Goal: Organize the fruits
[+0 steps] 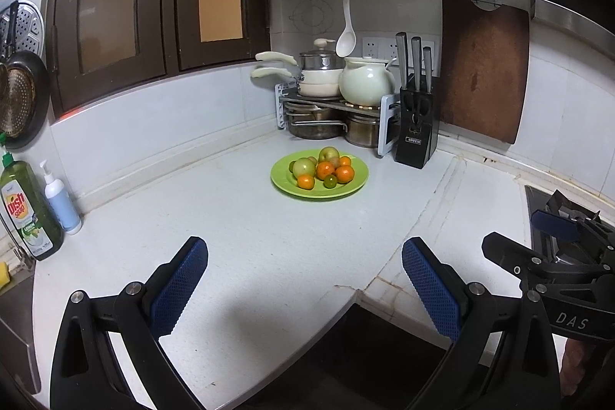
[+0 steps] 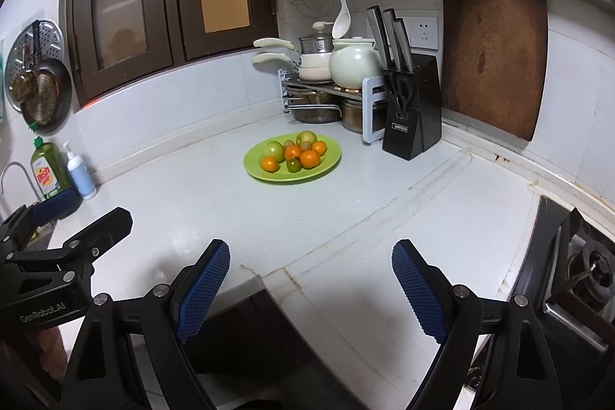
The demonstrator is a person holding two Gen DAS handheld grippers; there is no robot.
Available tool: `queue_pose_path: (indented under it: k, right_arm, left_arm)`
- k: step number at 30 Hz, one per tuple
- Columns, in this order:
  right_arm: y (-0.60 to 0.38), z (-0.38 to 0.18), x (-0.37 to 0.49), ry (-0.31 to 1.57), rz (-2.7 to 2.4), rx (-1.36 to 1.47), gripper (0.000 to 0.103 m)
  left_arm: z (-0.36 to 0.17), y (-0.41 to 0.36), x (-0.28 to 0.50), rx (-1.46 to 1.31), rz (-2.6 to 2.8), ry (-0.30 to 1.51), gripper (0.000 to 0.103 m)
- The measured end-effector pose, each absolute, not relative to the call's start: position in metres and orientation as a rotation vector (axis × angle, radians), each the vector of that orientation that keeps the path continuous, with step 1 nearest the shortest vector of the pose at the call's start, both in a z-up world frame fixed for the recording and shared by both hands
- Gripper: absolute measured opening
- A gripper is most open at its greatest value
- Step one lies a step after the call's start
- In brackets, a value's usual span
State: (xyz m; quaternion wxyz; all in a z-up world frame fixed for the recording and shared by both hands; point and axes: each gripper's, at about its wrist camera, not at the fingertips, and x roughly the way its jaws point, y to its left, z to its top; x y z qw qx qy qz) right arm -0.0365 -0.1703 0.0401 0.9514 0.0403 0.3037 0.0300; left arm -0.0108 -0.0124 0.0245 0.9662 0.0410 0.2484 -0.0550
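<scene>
- Both claws hang wide and empty over the near edge of the white counter (image 1: 238, 237): the left gripper (image 1: 303, 289) and the right gripper (image 2: 309, 289) each show blue ribbed pads spread far apart with nothing between them.
- Every fruit in sight lies heaped on the green plate (image 1: 355, 181) near the back corner, well apart from both grippers: pale green apples (image 1: 304, 167), orange tangerines (image 1: 344, 174) and one small dark green citrus (image 1: 329, 181).
- That heap would fit fruit gathered onto the plate as well as a mixed pile waiting to be sorted; nothing on the counter settles which.
- Risk, as I judge it: the round fruits lean on one another, so lifting or nudging one could send its neighbours rolling off the shallow plate and across the smooth counter.
- A pinch too hard could bruise a tangerine; too light on a glossy apple and it may slip.
- The knife block (image 1: 417, 120), with its handles sticking up, and the stacked pots on the rack (image 1: 326, 95) stand just behind the plate, so a long reach could knock them.
- Readable writing: "Dish soap" on the green bottle (image 1: 29, 210), "DAS" on the right gripper's body in the left view, "GenRobot.AI" on the left gripper's body in the right view; the knife block's label is too small for me to read surely.
</scene>
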Motion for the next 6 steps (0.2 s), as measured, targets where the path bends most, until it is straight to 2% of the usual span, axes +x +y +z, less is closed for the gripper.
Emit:
queue_pose_path:
  k: [6]
  right_arm:
    - [-0.1698, 0.0396, -0.0374, 0.619, 0.059, 0.083, 0.087]
  left_arm:
    - [0.0237, -0.0119, -0.0104, 0.077, -0.103, 0.506, 0.103]
